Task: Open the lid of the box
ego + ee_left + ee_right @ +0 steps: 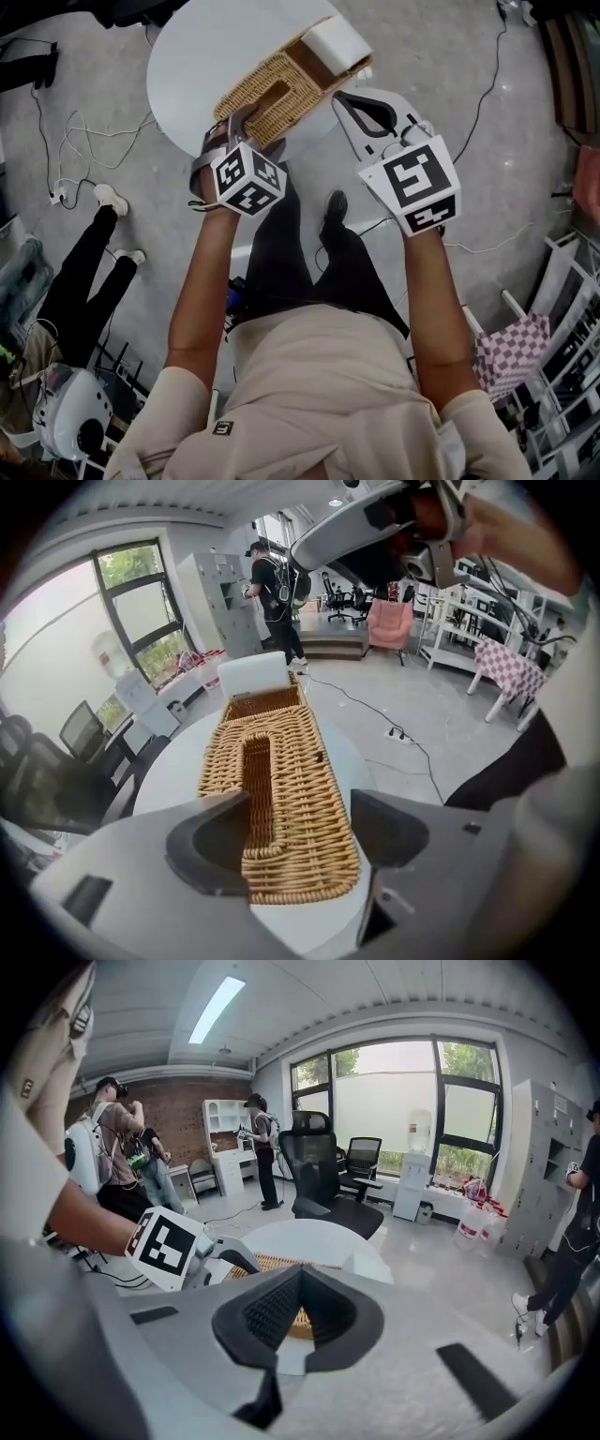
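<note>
A wicker box (267, 98) lies on a round white table (187, 66), its woven lid (281, 789) with a long slot facing up. At the box's far end an open wicker section shows, with a white block (333, 42) behind it. My left gripper (251, 131) is at the near end of the box and stands open, its jaws (300, 803) wide on either side of the lid's near end and not pressing on it. My right gripper (339, 94) hovers just right of the box at the table's edge, shut (298, 1297) with nothing in it.
Cables (66, 150) trail over the grey floor to the left of the table, where a person's legs (84, 272) show. A checkered cloth (511, 347) hangs at the right. A black office chair (314, 1171) stands beyond the table, and people (272, 583) stand further back.
</note>
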Available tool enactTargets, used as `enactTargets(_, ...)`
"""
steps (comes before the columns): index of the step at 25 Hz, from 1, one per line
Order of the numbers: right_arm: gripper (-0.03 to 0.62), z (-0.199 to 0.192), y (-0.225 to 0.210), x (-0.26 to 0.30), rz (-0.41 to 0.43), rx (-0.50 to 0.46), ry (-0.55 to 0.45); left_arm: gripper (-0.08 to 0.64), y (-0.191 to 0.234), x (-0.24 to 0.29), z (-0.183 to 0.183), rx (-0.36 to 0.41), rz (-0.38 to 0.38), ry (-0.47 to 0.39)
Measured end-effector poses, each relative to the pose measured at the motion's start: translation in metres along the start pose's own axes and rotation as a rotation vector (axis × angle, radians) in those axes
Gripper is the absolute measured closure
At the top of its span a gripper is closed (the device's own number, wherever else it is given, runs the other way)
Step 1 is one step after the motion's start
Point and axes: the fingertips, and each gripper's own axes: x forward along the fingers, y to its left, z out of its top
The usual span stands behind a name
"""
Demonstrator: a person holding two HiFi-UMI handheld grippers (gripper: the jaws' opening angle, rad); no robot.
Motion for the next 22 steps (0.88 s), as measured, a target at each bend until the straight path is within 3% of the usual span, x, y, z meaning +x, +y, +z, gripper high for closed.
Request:
enactTargets(6, 0.600, -0.016, -0.002, 0.003, 0.003, 0.013, 0.019, 0.253, -0.005, 0.011, -0.010, -0.071, -0.035, 0.014)
enactTargets(22, 0.600, -0.021, 0.009, 0.000, 0.000, 0.001, 0.030, 0.334, 0.005, -0.024, 0.005, -0.138, -0.028, -0.094)
